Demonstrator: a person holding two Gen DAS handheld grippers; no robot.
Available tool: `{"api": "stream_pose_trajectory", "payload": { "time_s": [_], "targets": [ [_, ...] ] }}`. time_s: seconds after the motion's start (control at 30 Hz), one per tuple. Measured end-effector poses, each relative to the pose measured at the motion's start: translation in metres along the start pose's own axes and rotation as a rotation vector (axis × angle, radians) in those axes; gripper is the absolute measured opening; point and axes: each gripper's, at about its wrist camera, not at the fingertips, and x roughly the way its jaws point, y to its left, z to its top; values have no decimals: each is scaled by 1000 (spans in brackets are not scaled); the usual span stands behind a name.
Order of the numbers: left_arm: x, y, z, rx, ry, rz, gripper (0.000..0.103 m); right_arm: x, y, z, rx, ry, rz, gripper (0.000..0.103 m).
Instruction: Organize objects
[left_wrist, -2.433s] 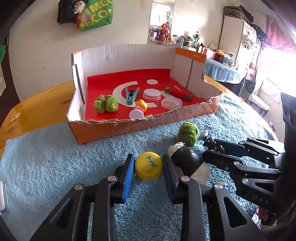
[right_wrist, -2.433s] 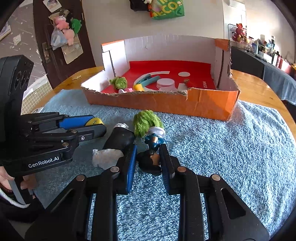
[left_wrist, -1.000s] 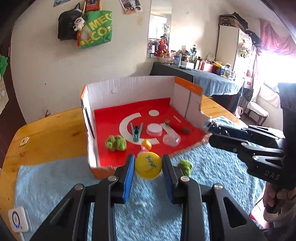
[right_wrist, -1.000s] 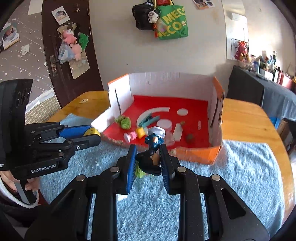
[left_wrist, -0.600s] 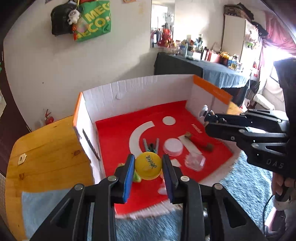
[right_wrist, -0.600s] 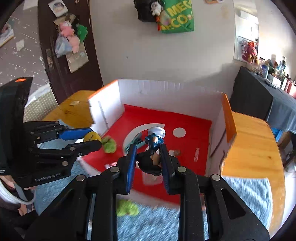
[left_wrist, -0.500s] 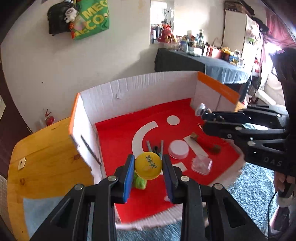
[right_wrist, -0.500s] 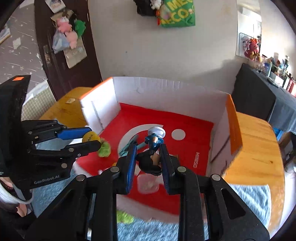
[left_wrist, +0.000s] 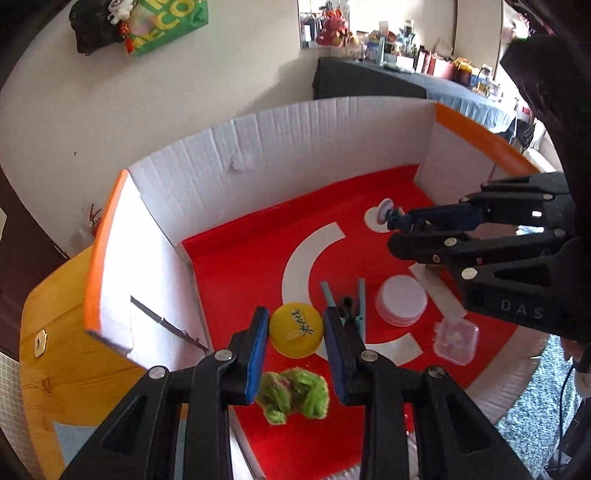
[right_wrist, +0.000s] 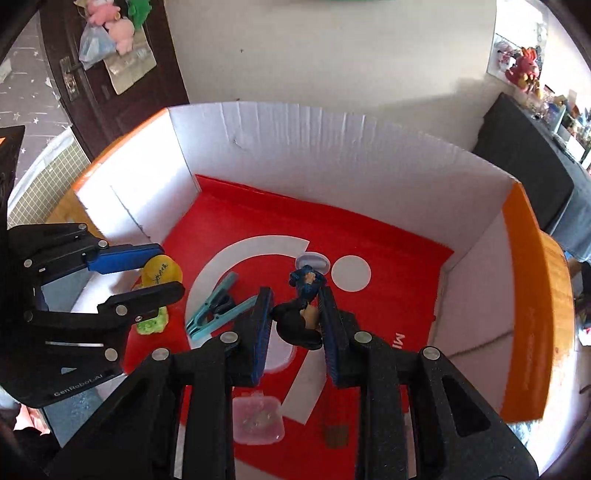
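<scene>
An open cardboard box with white walls and a red floor fills both views. My left gripper is shut on a yellow ball with black writing, held above the box's left front part. My right gripper is shut on a small toy figure with a black body, blue middle and white cap, above the floor's centre. In the right wrist view the left gripper and its yellow ball show at the left. In the left wrist view the right gripper shows at the right.
On the red floor lie a green plush, a teal clothes peg, a white round disc, a clear small plastic case and a brown stick. The box rests on a wooden table with a blue towel.
Both grippers have carried the ball and the figure forward from above the towel to over the box, and they now tilt further down toward the red floor.
</scene>
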Motion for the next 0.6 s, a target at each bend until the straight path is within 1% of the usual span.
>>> {"api": "stream_pose_trajectory", "payload": {
  "time_s": [0.3,0.6],
  "targets": [
    [18,6,5,-17,58,-7,32,23,-7,11,-1,82,-5,24],
    [29,9,5,-48,105,-48,32,30,-23,13,60,147,47,24]
  ]
}}
